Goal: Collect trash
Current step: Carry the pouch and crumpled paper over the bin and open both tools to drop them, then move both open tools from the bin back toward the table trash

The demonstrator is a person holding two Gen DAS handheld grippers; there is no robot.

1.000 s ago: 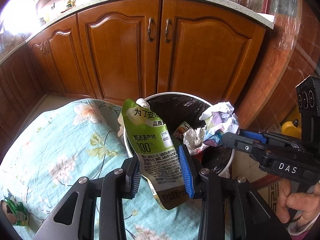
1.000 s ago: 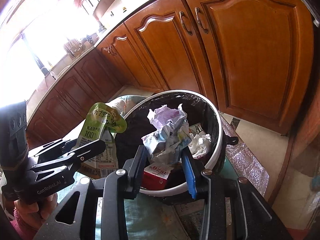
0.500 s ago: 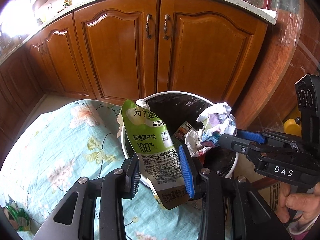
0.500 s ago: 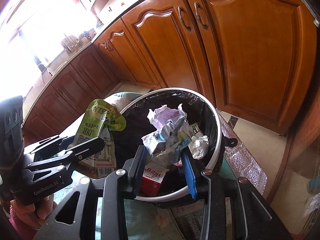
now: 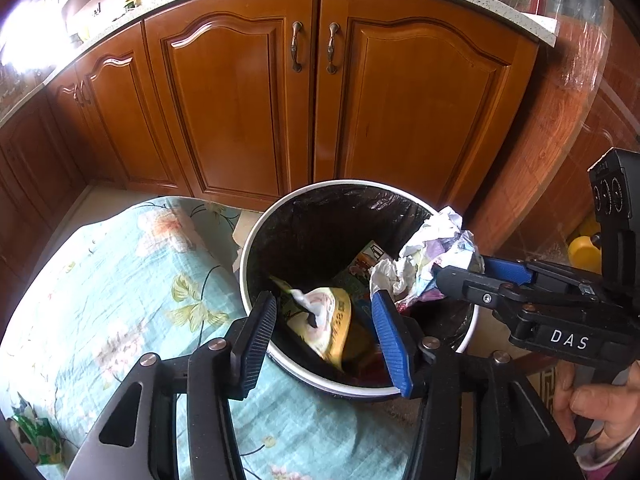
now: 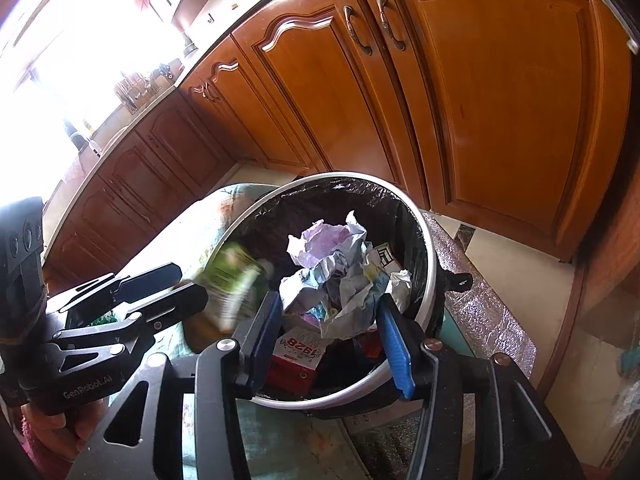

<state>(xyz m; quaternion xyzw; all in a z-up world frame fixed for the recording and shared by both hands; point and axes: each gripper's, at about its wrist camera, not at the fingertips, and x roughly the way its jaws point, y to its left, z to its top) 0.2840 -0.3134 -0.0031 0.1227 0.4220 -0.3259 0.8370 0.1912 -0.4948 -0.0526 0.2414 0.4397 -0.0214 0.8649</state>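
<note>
1. Released since the earlier frame, the pouch (image 5: 320, 320) has left the left tongs (image 5: 324, 328), whose jaws now stand apart, and it falls blurred into the bin (image 5: 256, 240).
2. Right tongs (image 6: 328, 320) are clamped on the paper wad (image 6: 340, 280), held above the bin's black liner (image 6: 404, 216).
3. Beside the bin lies a floral cloth (image 5: 120, 280); behind stand wooden cabinets (image 5: 240, 100).
</note>
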